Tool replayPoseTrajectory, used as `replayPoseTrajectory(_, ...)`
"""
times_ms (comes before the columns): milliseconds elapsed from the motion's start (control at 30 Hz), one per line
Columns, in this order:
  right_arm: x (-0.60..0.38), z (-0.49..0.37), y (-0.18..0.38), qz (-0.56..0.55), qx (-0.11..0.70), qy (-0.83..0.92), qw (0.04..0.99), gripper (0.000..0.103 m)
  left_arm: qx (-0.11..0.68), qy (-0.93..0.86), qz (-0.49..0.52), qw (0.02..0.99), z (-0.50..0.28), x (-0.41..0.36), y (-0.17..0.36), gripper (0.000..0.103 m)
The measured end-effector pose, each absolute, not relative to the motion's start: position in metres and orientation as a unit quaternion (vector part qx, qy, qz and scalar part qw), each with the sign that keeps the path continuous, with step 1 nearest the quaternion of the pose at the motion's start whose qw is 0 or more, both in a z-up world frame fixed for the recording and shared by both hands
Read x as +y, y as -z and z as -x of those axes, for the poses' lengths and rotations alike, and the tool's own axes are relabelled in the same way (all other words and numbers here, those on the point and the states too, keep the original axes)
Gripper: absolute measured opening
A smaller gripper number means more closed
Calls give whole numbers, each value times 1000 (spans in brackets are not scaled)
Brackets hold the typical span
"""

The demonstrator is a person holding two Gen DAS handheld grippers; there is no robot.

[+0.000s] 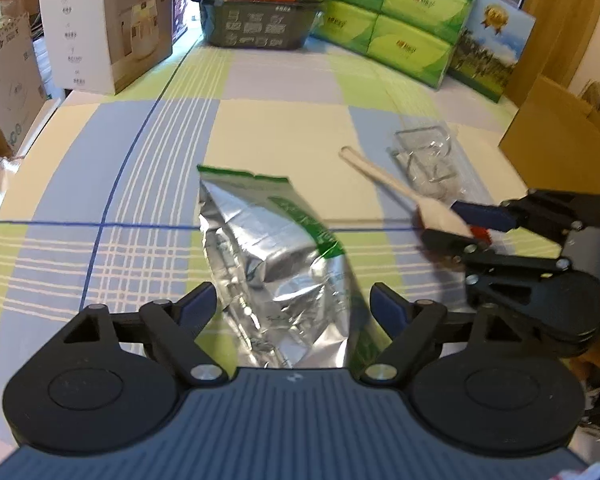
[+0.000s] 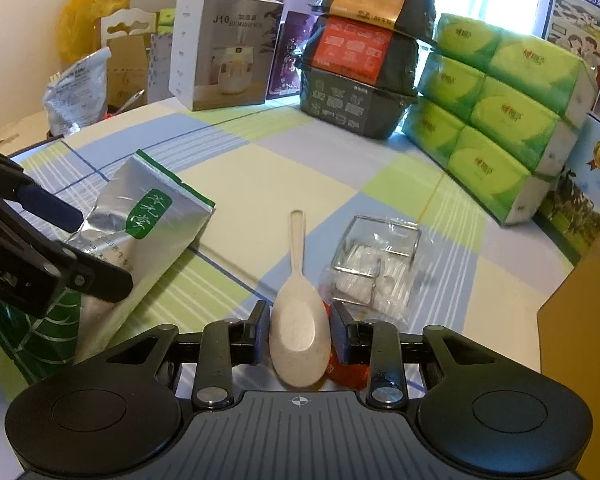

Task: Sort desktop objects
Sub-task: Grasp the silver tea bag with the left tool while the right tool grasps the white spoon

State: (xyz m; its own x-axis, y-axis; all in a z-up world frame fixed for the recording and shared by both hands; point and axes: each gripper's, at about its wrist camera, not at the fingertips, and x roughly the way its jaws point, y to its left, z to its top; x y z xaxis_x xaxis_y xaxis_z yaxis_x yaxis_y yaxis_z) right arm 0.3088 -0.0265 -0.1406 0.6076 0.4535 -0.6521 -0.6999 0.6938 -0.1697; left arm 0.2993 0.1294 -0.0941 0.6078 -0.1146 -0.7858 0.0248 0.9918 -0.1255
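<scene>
On a checked tablecloth point(image 2: 284, 176), a silver foil pouch point(image 1: 276, 264) lies flat. The left gripper point(image 1: 292, 304) straddles its near end with jaws wide, not yet pinching. Just right of the pouch, the right gripper point(image 2: 300, 332) clamps the bowl of a pale rice spoon point(image 2: 300, 328), handle pointing away, a clear plastic packet point(image 2: 376, 264) just beyond. The smooth bowl could slip; the crinkled pouch may buckle or slide.
</scene>
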Motion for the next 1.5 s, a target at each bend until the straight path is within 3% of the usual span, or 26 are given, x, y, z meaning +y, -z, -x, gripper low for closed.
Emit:
replayPoseTrajectory(367,-33,-299,123,165,335,-324,869,29,450,47,57,890,-298,129,99,75)
replayPoseTrajectory(500,-42,-290,119,149,355,-317,867,29,448,54,51,891,-294,126,96,61)
replayPoseTrajectory(800,-69,-250,116,113,412,-304,852,30,469,116,-2,875,-241,96,87,58)
replayPoseTrajectory(900,-78,-232,120,102,433,-307,841,30,470,132,1,873,-212,90,88,58)
replayPoseTrajectory(1100,-80,-222,122,105,425,-312,843,30,468,120,16,875,-199,91,92,73)
replayPoseTrajectory(1500,-66,-243,126,92,407,-322,850,31,457,104,57,882,-218,102,90,74)
